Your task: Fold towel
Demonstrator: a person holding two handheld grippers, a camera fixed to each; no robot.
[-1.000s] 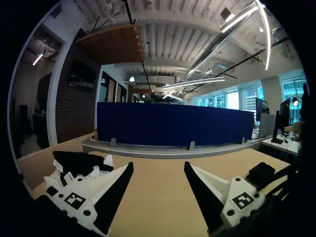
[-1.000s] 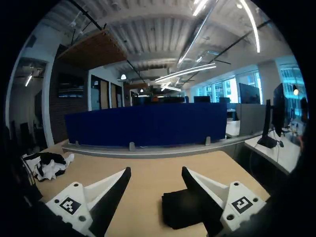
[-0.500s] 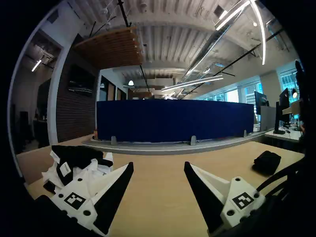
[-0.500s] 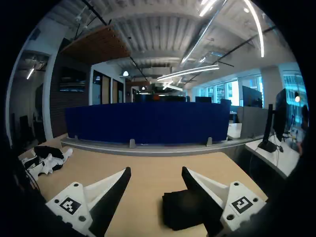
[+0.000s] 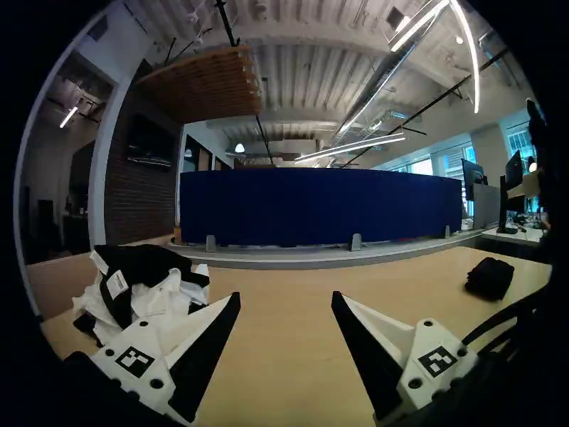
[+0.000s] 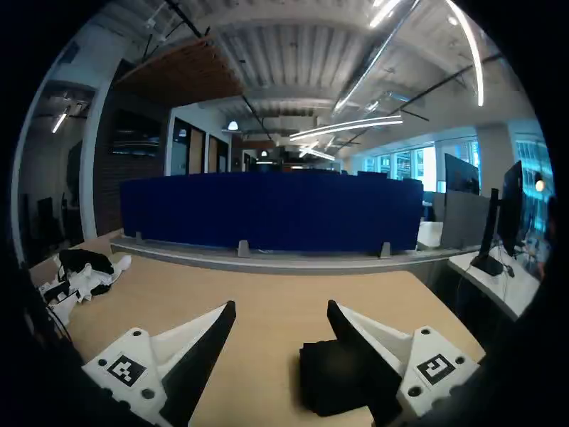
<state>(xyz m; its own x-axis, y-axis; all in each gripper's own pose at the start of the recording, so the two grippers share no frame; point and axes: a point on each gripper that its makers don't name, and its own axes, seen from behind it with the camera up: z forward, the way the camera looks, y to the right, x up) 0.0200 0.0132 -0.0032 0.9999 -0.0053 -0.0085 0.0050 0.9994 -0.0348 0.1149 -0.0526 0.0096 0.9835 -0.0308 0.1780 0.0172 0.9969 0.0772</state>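
Observation:
A crumpled heap of black and white cloth (image 5: 139,292) lies on the wooden table (image 5: 284,334), just beyond my left gripper's left finger. My left gripper (image 5: 284,306) is open, low over the table, with nothing between its fingers. A folded black towel (image 5: 491,277) lies far right in the left gripper view. In the right gripper view that folded black towel (image 6: 328,377) sits on the table just ahead, partly behind the right finger. My right gripper (image 6: 281,313) is open and holds nothing. The crumpled heap (image 6: 78,277) appears far left there.
A blue partition (image 5: 316,206) on a grey rail runs along the table's far edge. Desks with monitors (image 6: 501,220) stand to the right. A brick wall (image 5: 139,192) rises at the left. Bare tabletop (image 6: 270,299) lies between the heap and the folded towel.
My left gripper has dropped lower and moved toward the crumpled heap, which now looks larger. The right gripper has shifted only slightly; the folded towel stays by its right finger.

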